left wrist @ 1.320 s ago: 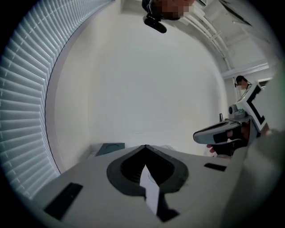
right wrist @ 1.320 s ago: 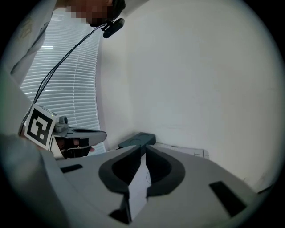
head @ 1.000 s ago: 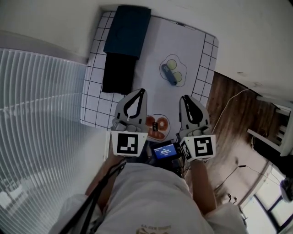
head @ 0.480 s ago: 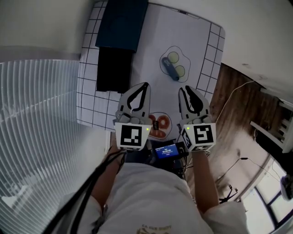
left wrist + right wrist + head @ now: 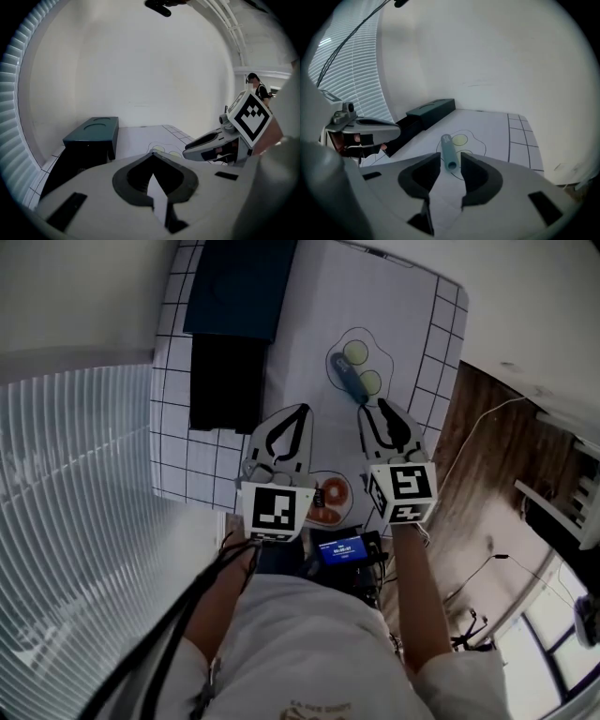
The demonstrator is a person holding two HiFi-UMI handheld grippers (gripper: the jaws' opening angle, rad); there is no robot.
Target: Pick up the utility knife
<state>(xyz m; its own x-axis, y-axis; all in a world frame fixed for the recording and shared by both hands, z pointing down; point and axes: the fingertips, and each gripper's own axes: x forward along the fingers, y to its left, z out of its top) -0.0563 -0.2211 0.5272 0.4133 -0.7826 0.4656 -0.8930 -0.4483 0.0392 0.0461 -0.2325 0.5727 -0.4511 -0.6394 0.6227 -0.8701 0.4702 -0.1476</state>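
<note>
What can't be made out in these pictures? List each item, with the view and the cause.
Utility knife: whether its blade is out, too small in the head and right gripper views.
Orange thing, head view: partly behind the left gripper, too small to name.
Screen below it, head view: text too small to read.

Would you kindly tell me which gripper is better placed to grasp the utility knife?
Right. The right gripper has just been opening its jaws, nothing between them yet, with the utility knife straight ahead of their gap. The left gripper is shut and off to the side.
</note>
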